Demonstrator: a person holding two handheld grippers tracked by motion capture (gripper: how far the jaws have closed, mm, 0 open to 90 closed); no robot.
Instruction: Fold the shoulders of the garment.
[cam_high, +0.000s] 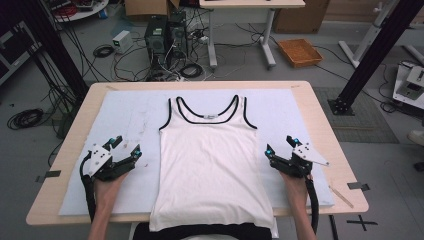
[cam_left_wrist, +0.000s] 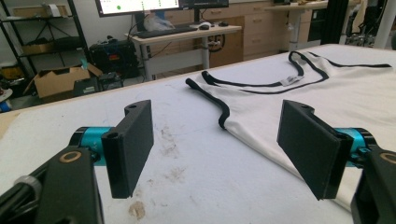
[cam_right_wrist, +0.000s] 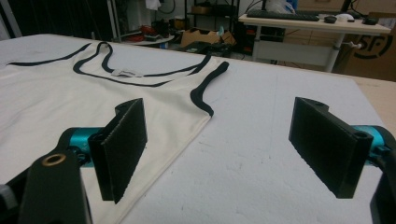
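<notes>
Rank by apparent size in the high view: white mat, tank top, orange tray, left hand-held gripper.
1. white mat
2. tank top
3. left hand-held gripper; orange tray looks similar and lies farther away, so unranked.

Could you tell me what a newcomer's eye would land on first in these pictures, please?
A white tank top with black trim lies flat in the middle of the pale mat, its hem hanging over the near edge. The left gripper and right gripper flank it, jaws open.

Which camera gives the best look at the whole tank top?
The high view: the tank top lies flat there, straps to hem, with its outline visible. The left gripper view catches one side edge and the neckline; the right gripper view the opposite edge and neckline.
</notes>
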